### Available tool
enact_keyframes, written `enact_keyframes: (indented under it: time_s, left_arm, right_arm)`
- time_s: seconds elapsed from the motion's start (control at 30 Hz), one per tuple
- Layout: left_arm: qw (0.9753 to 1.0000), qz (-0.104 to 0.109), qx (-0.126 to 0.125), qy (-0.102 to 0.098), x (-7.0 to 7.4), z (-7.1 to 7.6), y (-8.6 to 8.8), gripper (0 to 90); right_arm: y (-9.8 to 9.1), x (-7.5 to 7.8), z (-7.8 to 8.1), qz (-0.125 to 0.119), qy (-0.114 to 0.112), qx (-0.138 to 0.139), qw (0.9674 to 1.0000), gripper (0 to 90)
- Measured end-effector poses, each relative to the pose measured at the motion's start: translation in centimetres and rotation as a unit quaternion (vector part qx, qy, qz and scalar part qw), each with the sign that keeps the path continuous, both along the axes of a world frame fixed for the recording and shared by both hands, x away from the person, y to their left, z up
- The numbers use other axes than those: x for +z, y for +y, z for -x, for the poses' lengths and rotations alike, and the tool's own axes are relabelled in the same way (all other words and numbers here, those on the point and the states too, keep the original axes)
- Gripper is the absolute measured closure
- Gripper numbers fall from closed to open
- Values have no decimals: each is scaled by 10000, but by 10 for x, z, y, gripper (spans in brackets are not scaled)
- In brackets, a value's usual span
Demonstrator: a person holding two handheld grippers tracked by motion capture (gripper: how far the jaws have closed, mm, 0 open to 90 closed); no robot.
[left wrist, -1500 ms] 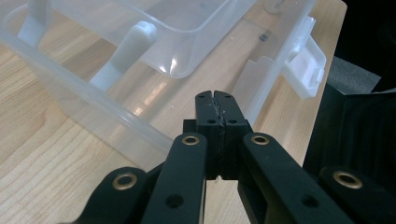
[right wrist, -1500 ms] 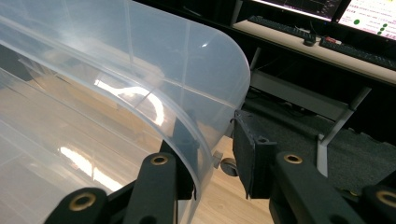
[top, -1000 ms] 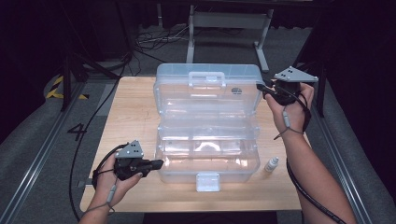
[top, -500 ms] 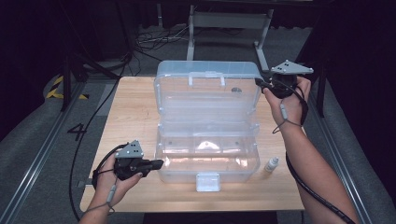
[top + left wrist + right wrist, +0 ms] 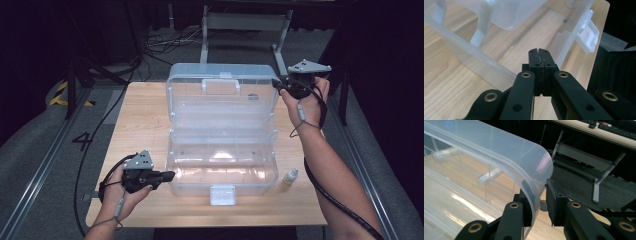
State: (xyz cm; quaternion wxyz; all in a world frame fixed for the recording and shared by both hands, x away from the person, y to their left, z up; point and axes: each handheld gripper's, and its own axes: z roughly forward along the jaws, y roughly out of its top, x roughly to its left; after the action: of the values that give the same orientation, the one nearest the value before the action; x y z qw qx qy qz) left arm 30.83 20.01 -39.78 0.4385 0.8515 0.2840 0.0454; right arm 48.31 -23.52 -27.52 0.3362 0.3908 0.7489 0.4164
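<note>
High view | clear plastic box (image 5: 222, 135) lid up | left jaws shut | right jaws closing astride lid corner

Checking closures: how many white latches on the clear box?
1 white latch, hanging at the middle of the box's front wall, nearest the person. Others may be hidden.

We can read one sign: a large black figure "4" (image 5: 82, 141) on the grey floor (image 5: 45, 135) just left of the bench (image 5: 140, 110). We find no other legible text, label or brand.
</note>
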Motion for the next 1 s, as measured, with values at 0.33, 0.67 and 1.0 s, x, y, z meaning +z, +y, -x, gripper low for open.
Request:
enact_keyframes:
  time_s: [0.33,0.67,1.0]
  left_arm:
    - [10000,-2,-14,-16,0,0,0,900]
    - [10000,0,-17,-19,0,0,0,900]
    - [10000,-56,-25,-32,1,0,-1,899]
  right_arm:
    - [2,-1,-11,5,88,-87,9999,776]
    - [3,-4,-23,-43,174,-140,9997,787]
    - [4,-7,-38,-89,316,-168,9993,814]
